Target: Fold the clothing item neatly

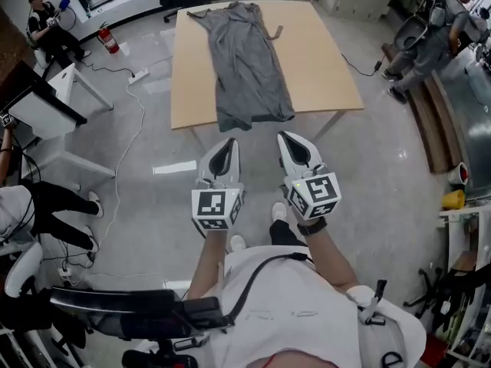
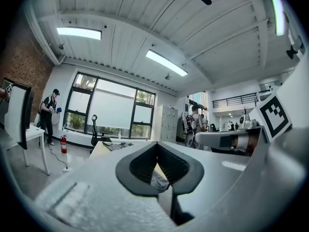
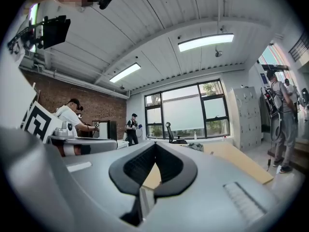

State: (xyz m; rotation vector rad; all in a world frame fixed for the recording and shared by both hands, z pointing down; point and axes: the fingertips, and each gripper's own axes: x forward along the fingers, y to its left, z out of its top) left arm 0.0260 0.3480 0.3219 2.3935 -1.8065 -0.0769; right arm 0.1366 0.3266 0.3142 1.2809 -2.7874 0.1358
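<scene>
Head view: grey garment (image 1: pixel 247 64) lies lengthwise along the table (image 1: pixel 330 67), with its near hem at the front edge. My left gripper (image 1: pixel 225 146) and right gripper (image 1: pixel 290 141) hover short of that edge, equally near. Left gripper view: jaws together, empty, pointing at the table. Right gripper view: jaws together, empty too.

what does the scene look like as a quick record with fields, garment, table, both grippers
garment: grey clothing item, spread flat and unfolded, hem by the near edge
surface: wooden table
left gripper: fingers together, nothing held, short of the table
right gripper: fingers together, nothing held, short of the table
task state: folding not yet begun
</scene>
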